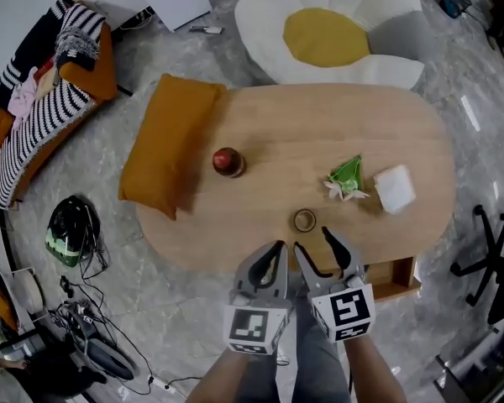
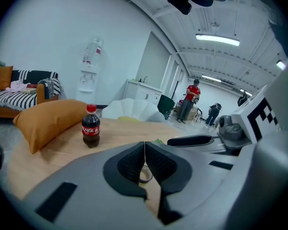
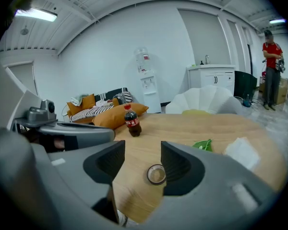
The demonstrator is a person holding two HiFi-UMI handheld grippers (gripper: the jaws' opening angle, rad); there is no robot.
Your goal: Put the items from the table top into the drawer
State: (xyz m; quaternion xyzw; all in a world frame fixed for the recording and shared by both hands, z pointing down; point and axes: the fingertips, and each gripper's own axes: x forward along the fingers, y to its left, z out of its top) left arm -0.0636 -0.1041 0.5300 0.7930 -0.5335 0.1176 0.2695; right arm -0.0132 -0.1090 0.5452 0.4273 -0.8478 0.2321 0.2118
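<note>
On the oval wooden table (image 1: pixel 319 124) stand a small cola bottle (image 1: pixel 227 161), a tape ring (image 1: pixel 305 220), a green leafy flower sprig (image 1: pixel 347 178) and a white packet (image 1: pixel 394 188). My left gripper (image 1: pixel 277 250) hovers at the near table edge, shut and empty; its pads meet in the left gripper view (image 2: pixel 144 153). Beside it my right gripper (image 1: pixel 314 242) stands open just short of the tape ring (image 3: pixel 156 174), which shows between its jaws without touching them. An open drawer (image 1: pixel 401 277) juts out under the table's near right edge.
An orange cushion (image 1: pixel 164 145) lies over the table's left end. A white flower-shaped seat (image 1: pixel 328 32) stands behind the table, a striped sofa (image 1: pixel 50 82) at the far left. A helmet (image 1: pixel 71 229) and cables lie on the floor at left. An office chair base (image 1: pixel 487 259) is at right.
</note>
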